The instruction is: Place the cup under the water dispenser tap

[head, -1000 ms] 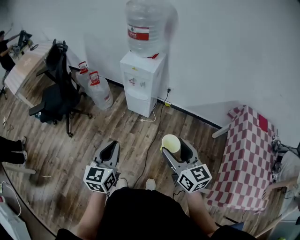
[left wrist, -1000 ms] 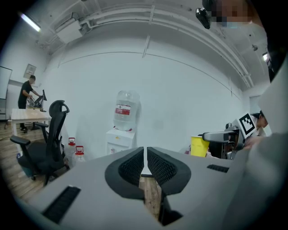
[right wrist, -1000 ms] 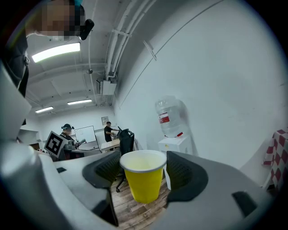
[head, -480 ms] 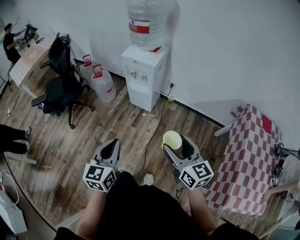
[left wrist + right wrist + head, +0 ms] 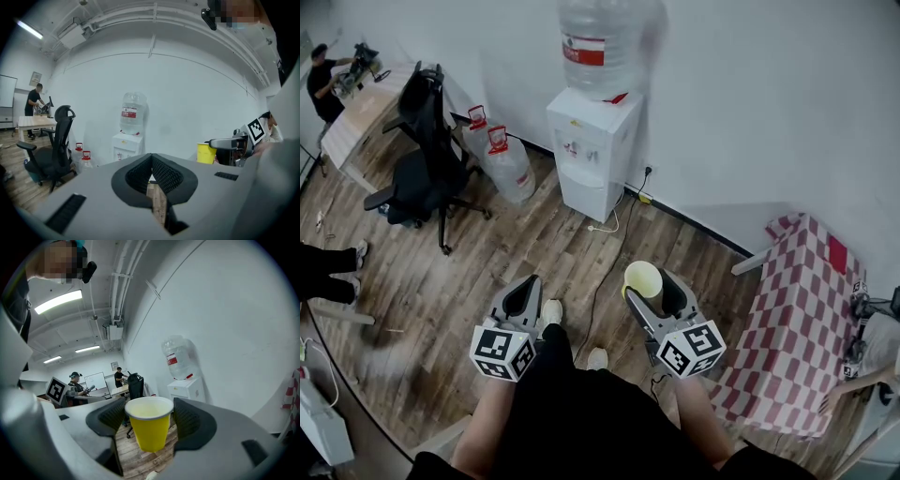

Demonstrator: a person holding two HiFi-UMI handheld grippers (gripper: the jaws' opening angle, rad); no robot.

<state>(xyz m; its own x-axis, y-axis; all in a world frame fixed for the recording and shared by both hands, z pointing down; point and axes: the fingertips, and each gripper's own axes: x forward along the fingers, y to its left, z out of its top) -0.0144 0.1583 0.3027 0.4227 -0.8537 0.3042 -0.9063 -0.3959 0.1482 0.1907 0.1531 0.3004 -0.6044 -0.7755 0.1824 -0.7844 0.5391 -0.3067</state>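
The white water dispenser (image 5: 589, 155) stands against the far wall with a big clear bottle (image 5: 605, 42) on top, well ahead of both grippers. My right gripper (image 5: 649, 289) is shut on a yellow paper cup (image 5: 642, 280), held upright above the wood floor. In the right gripper view the cup (image 5: 149, 427) sits between the two pads, with the dispenser (image 5: 186, 390) beyond it to the right. My left gripper (image 5: 522, 300) is shut and holds nothing. In the left gripper view its jaws meet at the centre (image 5: 151, 163); the dispenser (image 5: 125, 146) and the cup (image 5: 204, 153) show beyond.
A black office chair (image 5: 427, 173) and two spare water jugs (image 5: 502, 161) stand left of the dispenser. A red-checked table (image 5: 802, 323) is at the right. A cable (image 5: 605, 267) runs across the floor from the dispenser. A person works at a desk (image 5: 352, 108) far left.
The view has shifted slightly forward and a shoe now shows beside the left gripper. Both grippers keep their pose, the cup still held.
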